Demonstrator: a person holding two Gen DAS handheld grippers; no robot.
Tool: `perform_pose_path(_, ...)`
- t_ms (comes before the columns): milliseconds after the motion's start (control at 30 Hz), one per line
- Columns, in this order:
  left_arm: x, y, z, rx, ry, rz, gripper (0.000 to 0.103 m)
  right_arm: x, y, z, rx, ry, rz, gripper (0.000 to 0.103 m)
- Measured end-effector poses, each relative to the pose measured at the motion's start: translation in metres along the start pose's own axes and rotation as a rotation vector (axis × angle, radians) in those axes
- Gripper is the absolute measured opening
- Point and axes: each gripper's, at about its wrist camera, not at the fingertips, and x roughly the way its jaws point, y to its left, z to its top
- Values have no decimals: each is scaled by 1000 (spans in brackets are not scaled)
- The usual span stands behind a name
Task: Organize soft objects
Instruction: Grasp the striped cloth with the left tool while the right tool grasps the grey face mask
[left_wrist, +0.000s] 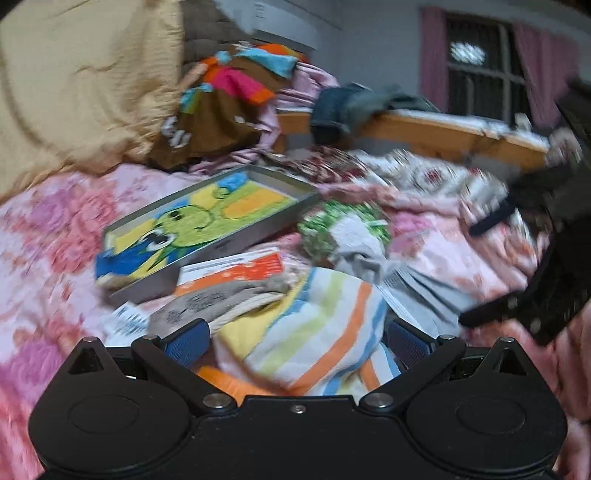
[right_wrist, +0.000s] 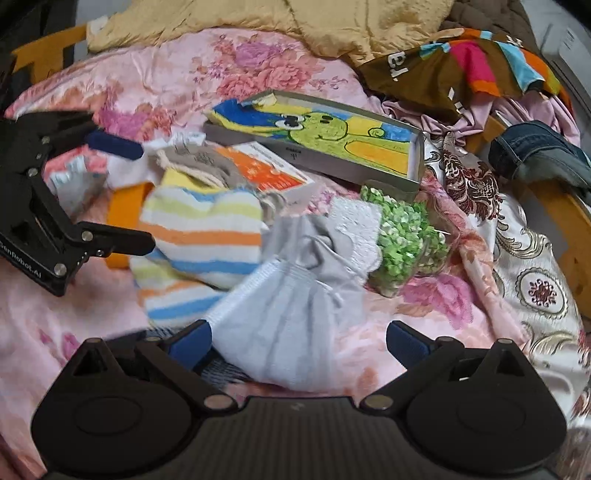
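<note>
Pink floral bedspread (right_wrist: 155, 85), rumpled, serving as the work surface, strewn with small soft things.

Nearest, right gripper (right_wrist: 299, 341) low over the bed, blue-padded fingers (right_wrist: 190, 343) spread wide, holding nothing; pale grey cloth (right_wrist: 284, 325) bunched between them, likely the piece lined up for pickup. Left gripper (left_wrist: 295, 341) likewise wide open and empty, straddling a striped towel (left_wrist: 314, 325) in yellow, orange, blue and white, seemingly about to close on it.

Just beyond, grey drawstring pouch (right_wrist: 199, 162) and an orange-and-white packet (right_wrist: 266, 170) half under the towel; clear bag of green bits (right_wrist: 406, 236) lying beside the grey cloth.

Farther on, shallow grey box (left_wrist: 236, 242), lid off, sitting open on the bedspread, probably the place for sorted items. Inside, one flat towel with a green cartoon creature (right_wrist: 332, 131), filling the floor of the box; room left on top.

Farthest, tan quilt (left_wrist: 74, 81), brown multicoloured garment (left_wrist: 221, 110), denim (left_wrist: 332, 107) draped over a wooden bed rail (left_wrist: 443, 133), pink-curtained window (left_wrist: 480, 66).
</note>
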Motion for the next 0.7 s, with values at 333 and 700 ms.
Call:
perform_pose_path(333, 37, -23, 4, 200, 123, -47, 102, 25, 1, -10, -94, 27, 52, 93)
perform_pose_path(700, 53, -27, 8, 245, 244, -83, 101, 34, 31, -7, -230, 8, 76, 83)
